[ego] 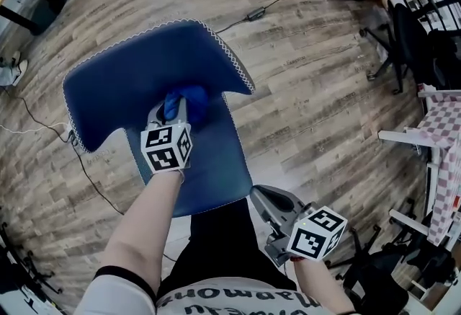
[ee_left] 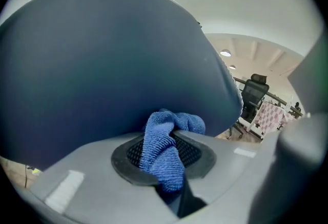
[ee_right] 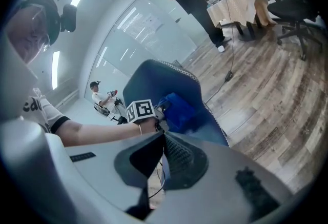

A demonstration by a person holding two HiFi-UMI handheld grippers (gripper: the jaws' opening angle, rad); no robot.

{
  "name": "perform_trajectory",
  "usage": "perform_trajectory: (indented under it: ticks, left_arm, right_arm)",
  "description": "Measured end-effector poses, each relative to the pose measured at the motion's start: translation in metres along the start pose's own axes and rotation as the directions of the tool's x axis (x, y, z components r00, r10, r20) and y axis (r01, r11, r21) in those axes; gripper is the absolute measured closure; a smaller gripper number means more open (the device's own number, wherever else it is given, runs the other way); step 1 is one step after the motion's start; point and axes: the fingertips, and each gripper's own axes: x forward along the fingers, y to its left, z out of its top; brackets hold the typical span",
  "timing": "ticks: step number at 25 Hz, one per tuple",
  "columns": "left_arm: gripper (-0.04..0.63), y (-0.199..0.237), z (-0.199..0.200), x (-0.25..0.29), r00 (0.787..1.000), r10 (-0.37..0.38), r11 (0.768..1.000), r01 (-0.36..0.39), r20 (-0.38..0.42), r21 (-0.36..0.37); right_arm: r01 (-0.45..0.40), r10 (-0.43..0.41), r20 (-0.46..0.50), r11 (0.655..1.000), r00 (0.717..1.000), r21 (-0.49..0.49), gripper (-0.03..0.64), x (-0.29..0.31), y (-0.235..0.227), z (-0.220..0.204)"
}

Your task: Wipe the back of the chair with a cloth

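You have the left gripper (ego: 166,116) up against the dark blue upholstered chair back (ego: 122,79), its jaws closed on a bunched blue terry cloth (ego: 191,101), so the cloth sits between the jaw tips and the fabric and does the rubbing instead of the hard plastic. In the left gripper view the cloth bulges out past the pads in a thick wad, with a tail hanging down between them; that grip looks firm enough to take sideways strokes without the cloth slipping. It touches the chair back roughly mid-width, where the wide upper part narrows toward the lower panel. Your right gripper (ego: 259,197) hangs low by your hip, well apart from the chair, its jaws drawn together on nothing (sensible, since one gripper can do the wiping and this keeps the other clear of the stroke). The chair back looks smooth and matte, evenly blue, edged with pale zigzag stitching, and no stain or dust shows on it from here. It stands on a grey-brown wood-plank floor (ego: 317,83)
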Motion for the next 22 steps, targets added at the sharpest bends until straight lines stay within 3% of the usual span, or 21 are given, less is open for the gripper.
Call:
perform_trajectory:
  ticks: [12,19,22]
  left_arm:
    - [0.518,-0.075,0.001,0.027,0.992,-0.123,0.989,0.125,-0.028,0.082]
    - [0.518,-0.079,-0.001,0.024,0.993,-0.116,0.993,0.117,-0.022,0.034]
    - [0.517,-0.06,-0.009,0.014,0.996,-0.083,0.996,0.084,-0.026,0.034]
  right_arm:
    - [0.03,-0.031,0.04,0.999,0.999,0.027,0.603,-0.03,-0.021,0.003]
    - [0.023,-0.023,0.034,0.999,0.999,0.024,0.603,-0.038,-0.025,0.002]
    - [0.016,-0.016,0.023,1.0,1.0,0.018,0.603,-0.038,-0.026,0.002]
